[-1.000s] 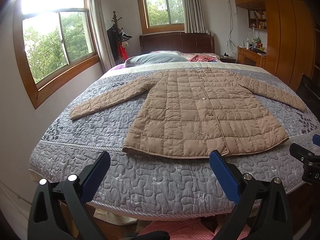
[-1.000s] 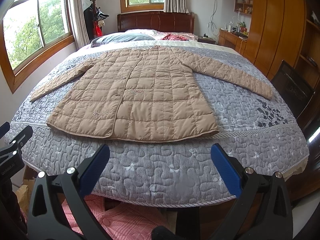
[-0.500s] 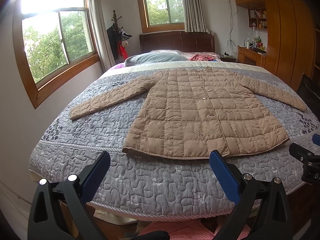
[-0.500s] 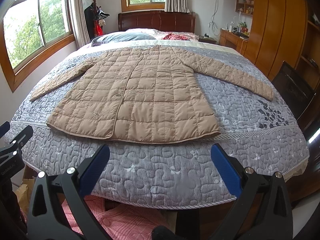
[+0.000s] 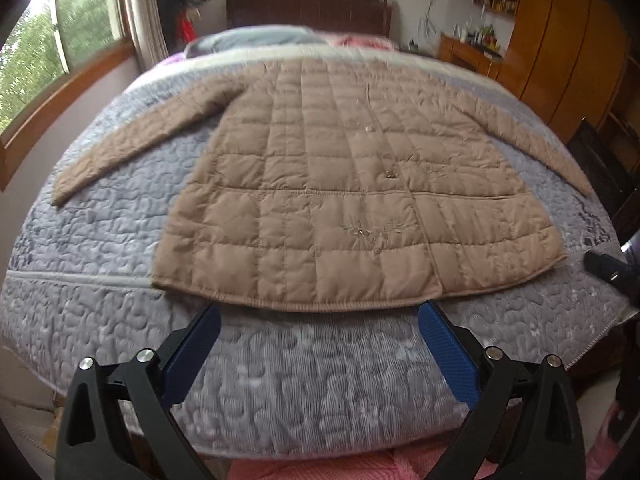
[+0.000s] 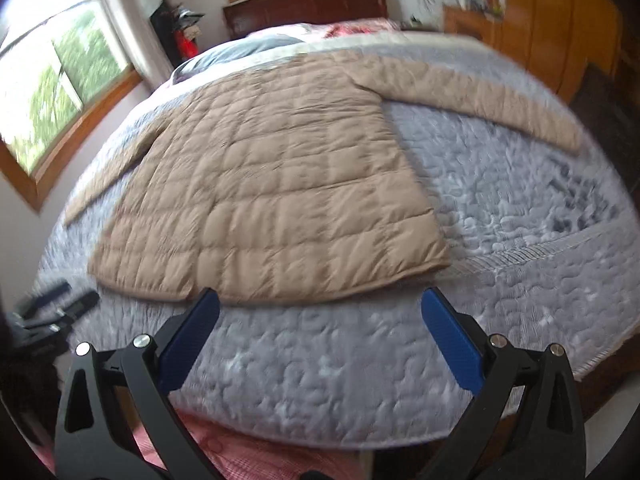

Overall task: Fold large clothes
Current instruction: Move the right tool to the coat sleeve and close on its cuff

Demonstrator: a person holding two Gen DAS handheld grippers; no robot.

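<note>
A tan quilted coat [image 5: 344,184] lies flat, front up, on the grey quilted bedspread [image 5: 120,240], both sleeves spread out to the sides. It also shows in the right wrist view [image 6: 272,184]. My left gripper [image 5: 320,320] is open and empty, just short of the coat's hem, left of its button line. My right gripper [image 6: 320,304] is open and empty, over the hem near the coat's right half. The left gripper also shows at the left edge of the right wrist view [image 6: 60,304]. The right gripper shows at the right edge of the left wrist view [image 5: 612,272].
Pillows [image 5: 256,38] and a dark wooden headboard [image 5: 308,10] stand at the far end of the bed. Windows [image 5: 36,64] line the left wall. Wooden cabinets [image 5: 560,52] and a desk stand on the right. Pink cloth [image 6: 248,452] lies below the bed's near edge.
Both grippers have moved forward and down toward the coat's hem. The right wrist view has tilted. The coat has not moved. Both grippers stay open.
</note>
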